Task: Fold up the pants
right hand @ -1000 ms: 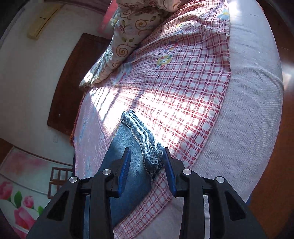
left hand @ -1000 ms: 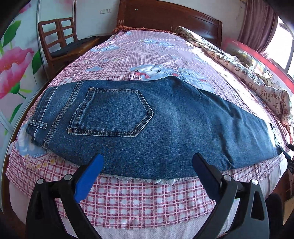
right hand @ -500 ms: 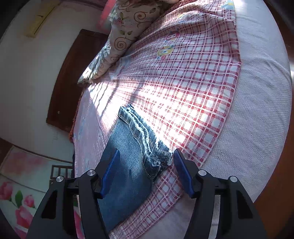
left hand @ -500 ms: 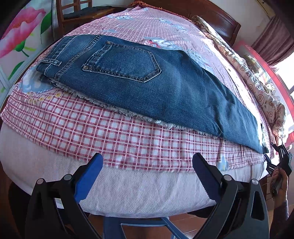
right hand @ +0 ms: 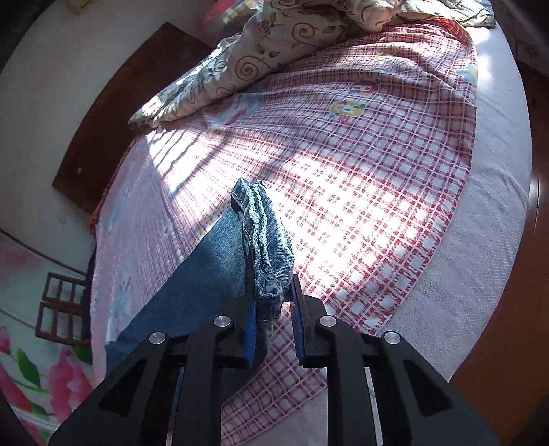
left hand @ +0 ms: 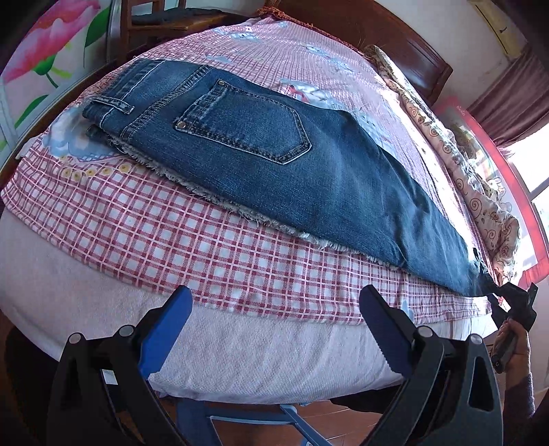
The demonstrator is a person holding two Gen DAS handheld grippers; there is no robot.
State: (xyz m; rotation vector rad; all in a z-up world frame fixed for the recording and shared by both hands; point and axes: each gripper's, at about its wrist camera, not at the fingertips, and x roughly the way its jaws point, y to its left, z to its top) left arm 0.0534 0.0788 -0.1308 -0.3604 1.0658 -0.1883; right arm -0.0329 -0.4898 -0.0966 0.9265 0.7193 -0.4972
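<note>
The left hand-held gripper (left hand: 274, 329) hangs off the bed's (left hand: 240, 350) edge, jaws wide apart and empty; ahead of it the jeans (left hand: 308, 171) lie flat across the checked sheet (left hand: 192, 250); the right hand-held gripper (right hand: 274, 329) has just been closing and now pinches the bunched hem (right hand: 271, 271), lifted off the sheet.

A big bed (left hand: 240, 346) wears a red checked sheet (left hand: 192, 240). A swirly flowered blanket (right hand: 274, 51) lies bunched along one side. Maybe a wooden chair (left hand: 164, 24) stands beyond.
</note>
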